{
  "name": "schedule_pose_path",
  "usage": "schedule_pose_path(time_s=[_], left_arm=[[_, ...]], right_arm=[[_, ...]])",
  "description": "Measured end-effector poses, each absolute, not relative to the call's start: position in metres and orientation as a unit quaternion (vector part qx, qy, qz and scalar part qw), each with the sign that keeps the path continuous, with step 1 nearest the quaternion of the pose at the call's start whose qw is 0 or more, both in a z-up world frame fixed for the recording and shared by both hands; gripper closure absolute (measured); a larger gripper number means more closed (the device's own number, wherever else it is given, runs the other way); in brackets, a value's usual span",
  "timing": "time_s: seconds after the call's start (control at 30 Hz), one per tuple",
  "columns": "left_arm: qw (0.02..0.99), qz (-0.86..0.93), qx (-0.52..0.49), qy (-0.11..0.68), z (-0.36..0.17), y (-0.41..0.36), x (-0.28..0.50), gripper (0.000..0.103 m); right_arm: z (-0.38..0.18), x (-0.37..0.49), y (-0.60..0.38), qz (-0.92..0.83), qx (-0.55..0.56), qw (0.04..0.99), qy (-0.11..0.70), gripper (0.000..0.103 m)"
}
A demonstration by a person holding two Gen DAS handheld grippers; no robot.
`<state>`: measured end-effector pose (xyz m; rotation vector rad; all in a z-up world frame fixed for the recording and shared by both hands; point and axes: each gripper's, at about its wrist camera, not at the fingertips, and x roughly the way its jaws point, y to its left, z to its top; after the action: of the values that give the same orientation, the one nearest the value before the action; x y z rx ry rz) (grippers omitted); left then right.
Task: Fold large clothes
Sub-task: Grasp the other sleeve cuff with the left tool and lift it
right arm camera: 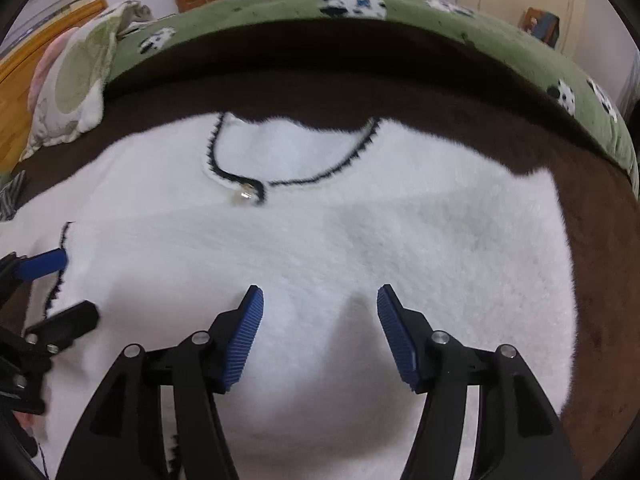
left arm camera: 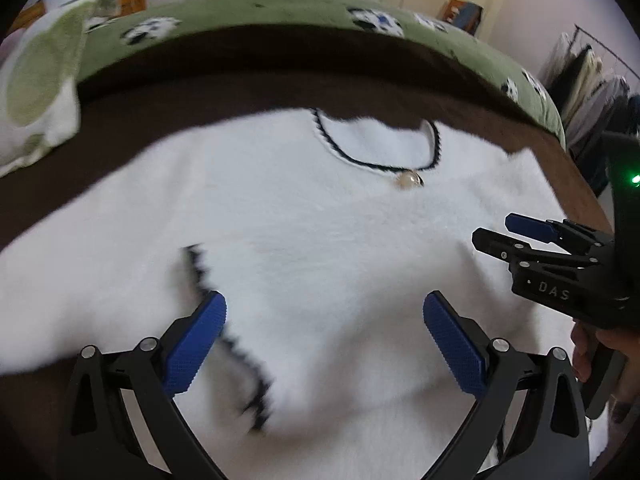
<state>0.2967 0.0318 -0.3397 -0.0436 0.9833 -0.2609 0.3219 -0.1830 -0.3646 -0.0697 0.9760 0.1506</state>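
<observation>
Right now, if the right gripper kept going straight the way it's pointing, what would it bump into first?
Most likely the fluffy white sweater spread on the bed. The right gripper points down at it with its jaws open and nothing between them; how near the fabric is, the picture does not show.

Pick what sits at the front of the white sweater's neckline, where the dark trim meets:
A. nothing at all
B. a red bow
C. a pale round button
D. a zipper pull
C: a pale round button sits where the dark scalloped trim closes at the neckline of the white sweater, also visible in the right wrist view.
</observation>
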Motion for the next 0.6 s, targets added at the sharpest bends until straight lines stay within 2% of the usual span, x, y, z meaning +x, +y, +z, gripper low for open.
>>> schedule_pose_path(time_s=[0.03,0.13,0.17,0.43,0.6], left_arm=[[0.874,-0.117,-0.026,0.471,-0.335,0.04,0.291,0.006],[0.876,-0.082,-0.057,0.472,-0.318,0.084,0.273,0.006],[0.876,-0.071,-0.075,0.472,-0.315,0.1,0.268,0.006],[0.856,0.079,-0.218,0.461,-0.336,0.264,0.228,0.007],[0.851,0.162,-0.283,0.411,-0.351,0.356,0.203,0.007]], right_arm=[[-0.358,0.32,-0.177,0.078,-0.041,0.881,0.465,0.041],[-0.343,0.315,-0.159,0.08,-0.063,0.886,0.453,0.022],[-0.338,0.315,-0.152,0.082,-0.068,0.887,0.449,0.02],[-0.316,0.321,-0.088,0.117,-0.083,0.891,0.431,0.014],[-0.321,0.324,-0.042,0.133,-0.091,0.89,0.427,0.014]])
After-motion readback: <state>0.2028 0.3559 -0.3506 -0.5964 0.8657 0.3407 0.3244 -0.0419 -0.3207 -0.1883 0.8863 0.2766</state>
